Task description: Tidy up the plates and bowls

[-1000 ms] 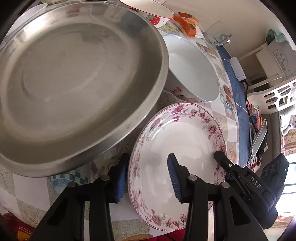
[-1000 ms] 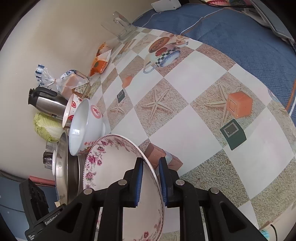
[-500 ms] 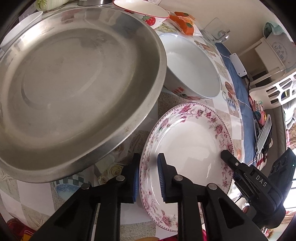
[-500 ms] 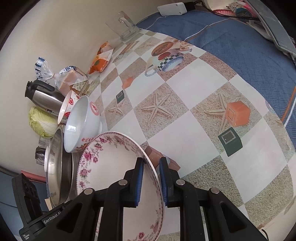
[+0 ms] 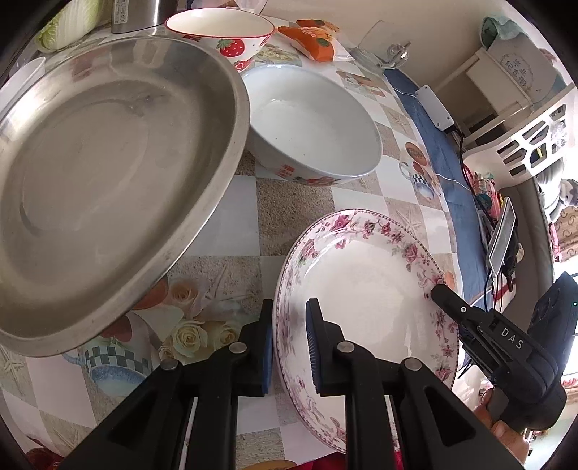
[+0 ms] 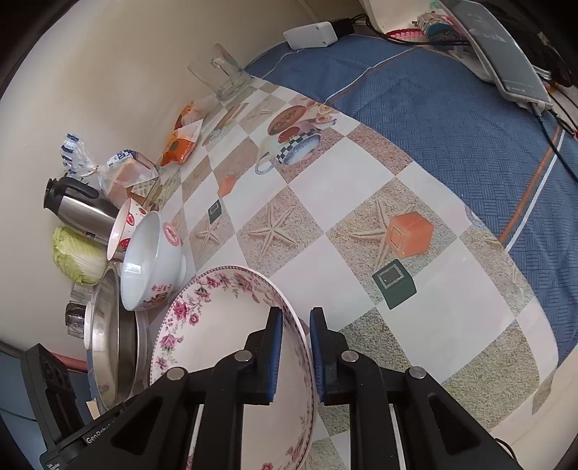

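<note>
A white plate with a pink flower rim [image 5: 365, 278] is held by both grippers above the tablecloth. My left gripper [image 5: 289, 343] is shut on its near left rim. My right gripper [image 6: 292, 350] is shut on the opposite rim; it also shows in the left wrist view [image 5: 469, 318]. The plate shows tilted in the right wrist view [image 6: 216, 325]. A large steel pan [image 5: 101, 173] lies to the left. A white bowl [image 5: 314, 123] and a strawberry bowl [image 5: 220, 30] stand behind the plate.
The table has a checked patterned cloth [image 6: 361, 202] and a blue cloth [image 6: 451, 108]. Along the wall stand a steel jug [image 6: 77, 209], a cabbage [image 6: 77, 256], snack bags [image 6: 180, 144] and a glass mug [image 6: 220, 76]. A phone [image 6: 505, 61] lies at the far right.
My left gripper closed from open onto the plate's rim. The plate has since moved right and away from the steel pan, with both grippers holding it.
</note>
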`<state>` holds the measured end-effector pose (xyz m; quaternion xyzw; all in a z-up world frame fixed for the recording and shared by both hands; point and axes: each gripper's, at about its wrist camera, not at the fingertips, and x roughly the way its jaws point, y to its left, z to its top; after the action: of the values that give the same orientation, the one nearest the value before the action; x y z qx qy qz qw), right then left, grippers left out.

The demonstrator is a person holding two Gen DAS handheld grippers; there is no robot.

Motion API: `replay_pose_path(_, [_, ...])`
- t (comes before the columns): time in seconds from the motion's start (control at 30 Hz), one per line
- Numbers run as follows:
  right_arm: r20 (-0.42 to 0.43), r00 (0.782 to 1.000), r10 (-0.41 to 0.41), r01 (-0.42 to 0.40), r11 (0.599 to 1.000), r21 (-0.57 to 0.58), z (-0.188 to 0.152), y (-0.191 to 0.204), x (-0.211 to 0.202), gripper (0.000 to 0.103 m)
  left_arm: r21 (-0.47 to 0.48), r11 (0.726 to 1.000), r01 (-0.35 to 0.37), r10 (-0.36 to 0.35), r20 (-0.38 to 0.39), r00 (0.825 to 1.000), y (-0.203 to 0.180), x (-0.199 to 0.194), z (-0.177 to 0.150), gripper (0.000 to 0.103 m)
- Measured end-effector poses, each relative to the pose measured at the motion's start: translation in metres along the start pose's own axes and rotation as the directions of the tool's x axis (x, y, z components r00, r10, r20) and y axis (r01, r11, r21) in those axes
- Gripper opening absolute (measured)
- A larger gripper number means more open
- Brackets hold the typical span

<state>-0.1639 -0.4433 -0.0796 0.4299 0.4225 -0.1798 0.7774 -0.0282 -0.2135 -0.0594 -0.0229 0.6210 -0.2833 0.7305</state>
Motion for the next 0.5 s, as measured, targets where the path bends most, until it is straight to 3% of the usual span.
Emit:
replay_pose_path(0.3, [0.036, 0.999, -0.013, 0.013, 1.000, -0.017, 0.004, 0.006, -0.019, 0.017, 0.050, 0.998, 0.032, -0.035, 0.056, 0.998, -0.012, -0.015, 0.004, 0.017])
replay_pose_path(0.5, [0.085, 0.996, 0.008, -0.005, 0.999, -0.036, 0.010, 0.016, -0.042, 0.017, 0.103, 0.993, 0.064, -0.078, 0.134, 0.988, -0.020, -0.037, 0.009, 0.017])
